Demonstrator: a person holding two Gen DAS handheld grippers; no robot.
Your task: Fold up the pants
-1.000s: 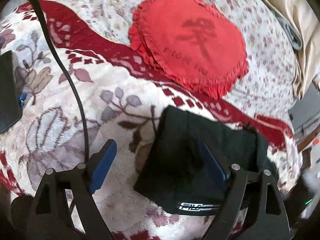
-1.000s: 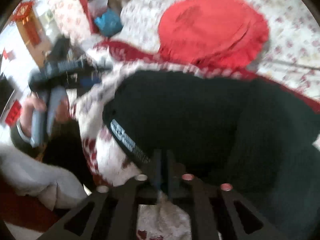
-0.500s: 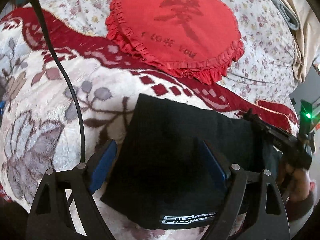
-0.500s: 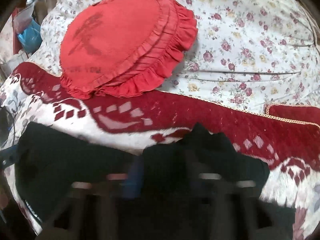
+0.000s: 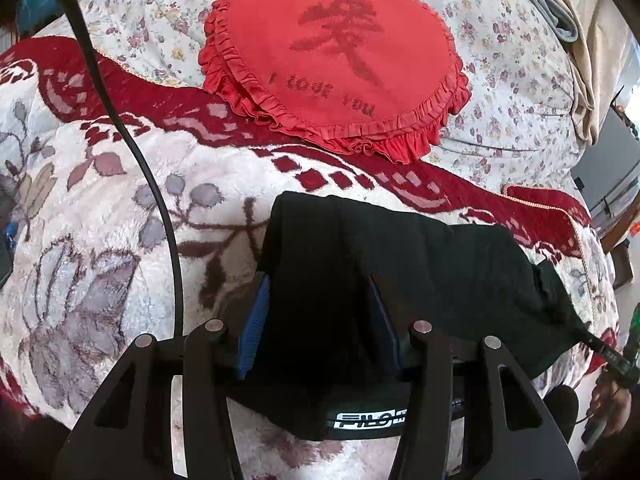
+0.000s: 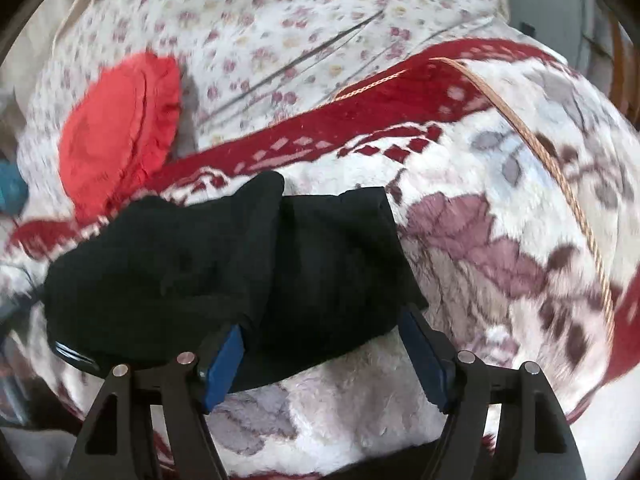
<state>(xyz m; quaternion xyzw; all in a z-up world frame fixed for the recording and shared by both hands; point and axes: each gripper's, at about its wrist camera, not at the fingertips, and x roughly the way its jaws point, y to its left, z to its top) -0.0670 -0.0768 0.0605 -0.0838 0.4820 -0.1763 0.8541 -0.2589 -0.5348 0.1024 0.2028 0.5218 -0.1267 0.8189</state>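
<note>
Black pants (image 5: 400, 264) lie bunched in a folded heap on the plush blanket (image 5: 100, 200), just below the red pillow (image 5: 340, 60). Left gripper (image 5: 318, 320) sits half-open, a thick wad of the fabric between its blue pads (image 5: 252, 328), both touching the cloth; whether it is squeezing is unclear. Right gripper (image 6: 324, 364) is spread wide, its pads (image 6: 424, 360) straddling the near edge of the pants (image 6: 240, 272), cloth draped over the tips. A black cable (image 5: 132, 148) trails across the blanket.
</note>
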